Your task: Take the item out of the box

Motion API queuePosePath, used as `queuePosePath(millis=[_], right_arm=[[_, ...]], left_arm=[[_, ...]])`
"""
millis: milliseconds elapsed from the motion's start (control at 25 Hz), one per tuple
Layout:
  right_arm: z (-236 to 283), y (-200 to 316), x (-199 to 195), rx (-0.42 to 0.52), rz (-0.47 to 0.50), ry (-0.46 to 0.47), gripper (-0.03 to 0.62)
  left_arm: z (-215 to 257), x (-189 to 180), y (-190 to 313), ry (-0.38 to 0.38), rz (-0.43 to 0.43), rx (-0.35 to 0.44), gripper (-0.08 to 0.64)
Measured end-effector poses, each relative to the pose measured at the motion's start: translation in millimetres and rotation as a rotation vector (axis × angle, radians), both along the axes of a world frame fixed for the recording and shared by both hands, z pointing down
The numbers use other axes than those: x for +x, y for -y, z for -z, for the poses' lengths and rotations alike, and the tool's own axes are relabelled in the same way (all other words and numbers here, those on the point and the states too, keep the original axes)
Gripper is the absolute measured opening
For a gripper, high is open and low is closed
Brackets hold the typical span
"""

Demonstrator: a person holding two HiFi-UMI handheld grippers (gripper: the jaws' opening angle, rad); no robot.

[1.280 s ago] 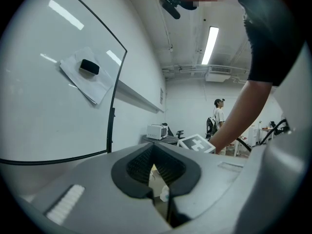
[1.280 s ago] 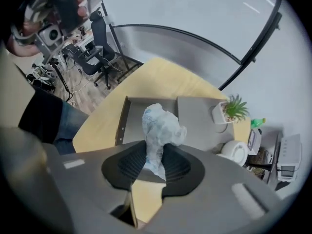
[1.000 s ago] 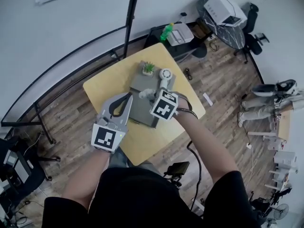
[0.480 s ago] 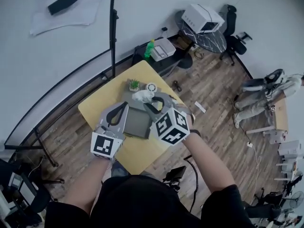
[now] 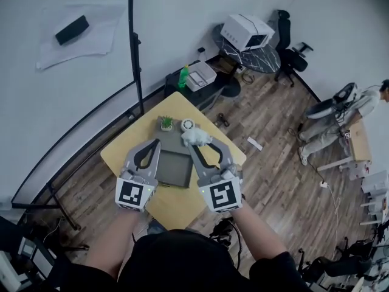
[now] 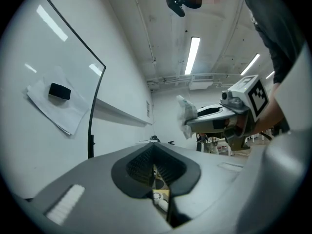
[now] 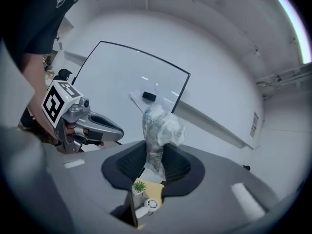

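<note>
One wrapped item [image 7: 161, 125] in the right gripper [image 7: 155, 153], one box [image 5: 173, 168].

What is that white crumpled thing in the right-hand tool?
A white, crinkled packet, seemingly thin plastic film. It stands roughly upright, its lower part pinched between the pads of the right gripper, its bunched top free. It hangs in the air above the table, touching nothing else.
</note>
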State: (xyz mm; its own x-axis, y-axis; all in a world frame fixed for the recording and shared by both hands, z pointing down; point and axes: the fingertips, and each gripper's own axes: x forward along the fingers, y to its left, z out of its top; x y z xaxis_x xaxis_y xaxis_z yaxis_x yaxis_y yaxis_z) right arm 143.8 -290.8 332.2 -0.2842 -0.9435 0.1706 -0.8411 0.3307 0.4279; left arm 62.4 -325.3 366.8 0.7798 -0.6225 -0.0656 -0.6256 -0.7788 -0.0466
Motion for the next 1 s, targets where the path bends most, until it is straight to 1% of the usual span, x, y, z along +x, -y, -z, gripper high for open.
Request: queuePosePath(millis=[240,400,560,840,1000], right_arm=[[1,-12,22,0.07,-0.122,0.164,0.104],[1,-16,37,0.103,-0.184,0.247,0.104],[-2,-18,43,0.126,-0.231,0.288,0.104],[-24,-25,46,0.083,-0.258,0.371,0.104],[-31,-26,44,0.072,-0.257,0.376,0.1]], left_arm=[[5,1,0,-0.009,-0.01,0.045,-0.002],[6,0,-2,-0.01,-0.01,0.045,-0.002],[8,-2,-2,-0.014,-0.005,0.043,-0.002],[8,-4,-7,-0.013,-0.002,0.039,-0.002],[7,-5,-7,-0.01,0.001,0.035,-0.002]])
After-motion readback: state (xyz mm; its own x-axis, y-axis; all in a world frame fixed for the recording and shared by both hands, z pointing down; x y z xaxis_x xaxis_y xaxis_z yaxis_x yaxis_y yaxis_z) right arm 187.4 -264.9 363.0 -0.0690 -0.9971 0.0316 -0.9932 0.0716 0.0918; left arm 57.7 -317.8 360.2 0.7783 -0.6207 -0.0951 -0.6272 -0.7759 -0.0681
